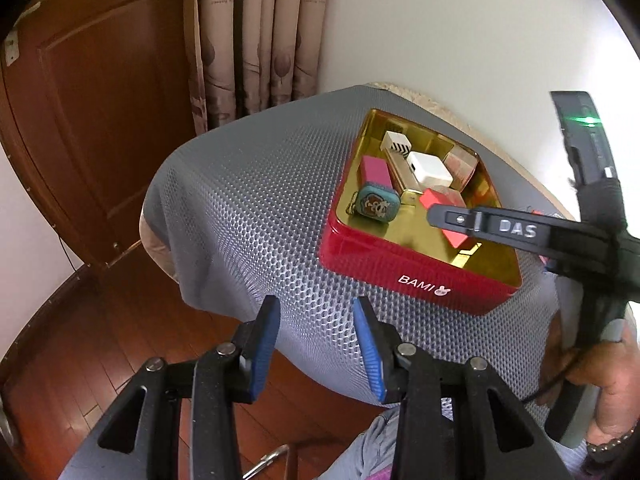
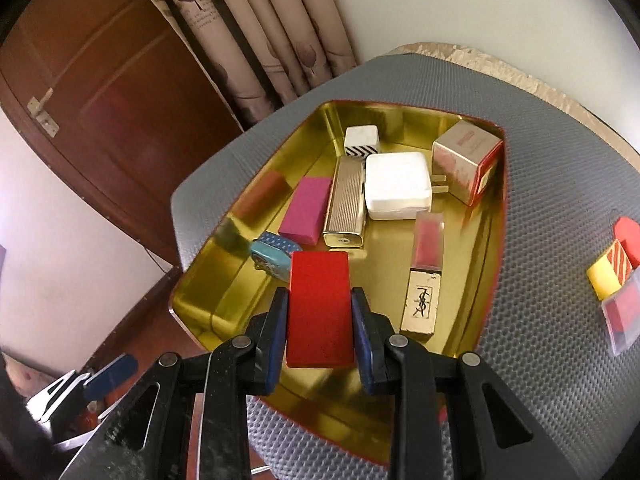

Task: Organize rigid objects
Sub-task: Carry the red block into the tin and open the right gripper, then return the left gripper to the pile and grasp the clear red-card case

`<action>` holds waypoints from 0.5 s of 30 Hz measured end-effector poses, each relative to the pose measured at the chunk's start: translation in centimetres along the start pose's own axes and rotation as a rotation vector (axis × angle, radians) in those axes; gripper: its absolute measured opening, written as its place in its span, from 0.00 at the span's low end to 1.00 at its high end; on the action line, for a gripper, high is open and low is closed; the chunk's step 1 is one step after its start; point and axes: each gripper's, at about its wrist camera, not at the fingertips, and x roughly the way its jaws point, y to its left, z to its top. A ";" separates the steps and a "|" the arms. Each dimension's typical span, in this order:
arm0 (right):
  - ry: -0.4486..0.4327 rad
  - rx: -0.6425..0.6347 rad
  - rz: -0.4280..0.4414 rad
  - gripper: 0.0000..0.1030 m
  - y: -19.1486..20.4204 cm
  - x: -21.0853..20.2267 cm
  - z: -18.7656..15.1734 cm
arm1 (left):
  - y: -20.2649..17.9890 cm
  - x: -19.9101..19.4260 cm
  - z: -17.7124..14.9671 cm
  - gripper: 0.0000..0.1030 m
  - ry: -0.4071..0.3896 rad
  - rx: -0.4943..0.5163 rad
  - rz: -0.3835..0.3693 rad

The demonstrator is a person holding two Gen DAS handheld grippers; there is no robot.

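Observation:
A red tin (image 1: pixel 412 278) with a gold inside (image 2: pixel 200 300) stands on the grey mat. In it lie a pink block (image 2: pixel 306 210), a ribbed gold case (image 2: pixel 347 204), a white charger (image 2: pixel 398 184), a small white box (image 2: pixel 362 140), a silver-red box (image 2: pixel 466 160), a lipstick (image 2: pixel 424 276) and a teal tin (image 2: pixel 272 256). My right gripper (image 2: pixel 320 316) is shut on a red block (image 2: pixel 319 308) held over the tin's near half; it also shows in the left wrist view (image 1: pixel 440 216). My left gripper (image 1: pixel 316 312) is open and empty, in front of the tin.
At the right on the mat (image 2: pixel 560 240) lie a yellow-and-red striped block (image 2: pixel 610 276) and a clear box with a red inside (image 2: pixel 624 316). A wooden door (image 1: pixel 100 100) and curtains (image 1: pixel 256 40) stand behind the table. Wooden floor lies below.

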 end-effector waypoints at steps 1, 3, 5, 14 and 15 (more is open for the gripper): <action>0.003 -0.006 -0.010 0.27 0.1 0.2 0.0 | 0.0 0.0 0.0 0.38 0.004 -0.001 -0.003; 0.013 -0.012 -0.030 0.27 0.2 1.0 0.2 | 0.0 0.1 -0.1 0.38 0.009 -0.003 -0.008; 0.013 -0.029 -0.053 0.27 0.4 1.5 0.3 | -0.1 0.2 -0.1 0.38 0.015 0.000 -0.008; -0.034 -0.059 -0.068 0.30 0.6 1.2 0.8 | -0.2 0.4 -0.2 0.38 0.026 0.005 -0.006; -0.060 -0.049 -0.045 0.31 0.4 0.3 0.8 | -0.2 0.4 -0.2 0.38 0.028 0.005 -0.007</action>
